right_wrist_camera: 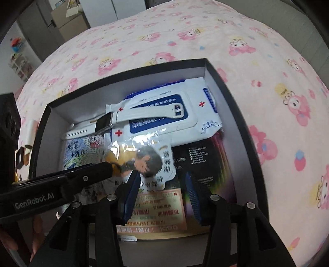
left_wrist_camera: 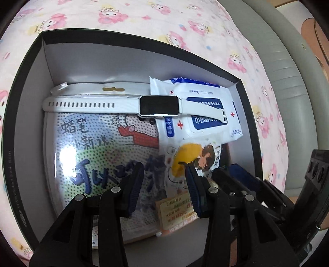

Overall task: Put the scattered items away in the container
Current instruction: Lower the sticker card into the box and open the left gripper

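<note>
Below both claws, snack sachet (right_wrist_camera: 144,162) lies inside black box (right_wrist_camera: 205,61) on the bed. Right claw (right_wrist_camera: 162,195) half-open, empty; left claw (left_wrist_camera: 162,184) half-open, seemingly touching sachet. Release step; next: withdraw upward.

you work over a bed covered by a pink cartoon-print sheet (right_wrist_camera: 257,61). a grey padded bed frame (left_wrist_camera: 287,67) borders it. beyond the bed you see cardboard boxes (right_wrist_camera: 70,22), white cabinet doors (right_wrist_camera: 123,8) and a small shelf unit (right_wrist_camera: 18,63).
</note>
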The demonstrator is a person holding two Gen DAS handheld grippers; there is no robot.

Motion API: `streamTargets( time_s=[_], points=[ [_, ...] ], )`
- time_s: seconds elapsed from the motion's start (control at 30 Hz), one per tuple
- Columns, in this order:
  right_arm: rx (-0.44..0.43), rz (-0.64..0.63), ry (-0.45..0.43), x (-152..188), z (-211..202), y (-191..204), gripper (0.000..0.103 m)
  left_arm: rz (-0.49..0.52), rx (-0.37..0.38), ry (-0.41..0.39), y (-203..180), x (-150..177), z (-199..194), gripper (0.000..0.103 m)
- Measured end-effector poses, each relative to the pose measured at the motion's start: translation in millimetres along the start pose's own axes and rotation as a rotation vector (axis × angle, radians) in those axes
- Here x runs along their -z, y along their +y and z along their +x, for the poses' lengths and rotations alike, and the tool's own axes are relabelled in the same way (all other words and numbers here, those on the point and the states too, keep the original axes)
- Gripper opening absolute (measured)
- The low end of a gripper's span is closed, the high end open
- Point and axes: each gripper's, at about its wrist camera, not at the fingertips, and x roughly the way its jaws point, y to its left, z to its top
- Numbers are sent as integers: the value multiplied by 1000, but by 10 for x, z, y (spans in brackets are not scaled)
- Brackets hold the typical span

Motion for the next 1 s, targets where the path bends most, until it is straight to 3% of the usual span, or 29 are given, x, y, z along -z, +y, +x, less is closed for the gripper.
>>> streamTargets(
  time_s=[0.4,0.7,0.9,0.97,1.0],
  points=[
    [126,4,-57,30,-123,-148,42,6,-10,54,-290,39,185,41],
    [104,20,-29,50,-60,-197,42,-67,73,89,-321,61,258,41],
    [92,20,-45,49,-85,-192,42,-105,60,49,-211,213,32,40],
    [82,13,-39,43,-71,-169,42,-104,69,63,-232,248,49,37],
    [75,9,-34,47,-62,-154,42,-103,69,71,-236,256,71,30]
  ],
)
